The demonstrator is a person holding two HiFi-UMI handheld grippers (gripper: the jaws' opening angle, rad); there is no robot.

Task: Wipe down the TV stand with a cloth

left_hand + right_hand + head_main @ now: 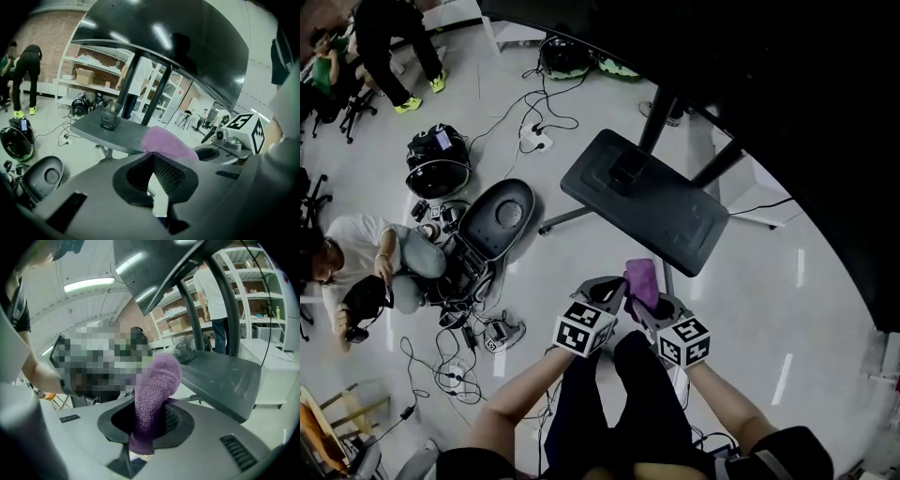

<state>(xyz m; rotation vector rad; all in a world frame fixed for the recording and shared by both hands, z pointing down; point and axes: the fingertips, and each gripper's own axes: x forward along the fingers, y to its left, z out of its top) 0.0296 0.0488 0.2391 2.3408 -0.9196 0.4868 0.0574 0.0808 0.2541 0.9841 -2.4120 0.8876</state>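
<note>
i read the scene from the largest item down. the black screen fills the upper right of the head view; its outer edge is cut off by the frame. under it, the pale floor carries loose cables and open equipment cases on the left. a person sits there on the floor, partly out of frame.

the tv stand shows as a dark grey shelf plate on two slanted posts. the upper ends of the posts are lost against the screen. a small dark block sits on the plate near the posts; i cannot identify it.

the left gripper and the right gripper are held side by side above the operator's knees, just short of the plate's near edge.

in the left gripper view, the left gripper has its jaws pressed together at the tips with nothing between them. the purple cloth lies just beyond those tips; i cannot tell whether they touch.

in the right gripper view, the right gripper is pinching the cloth, which stands up between the jaws and droops at its top. the cloth is clear of the plate.
</note>
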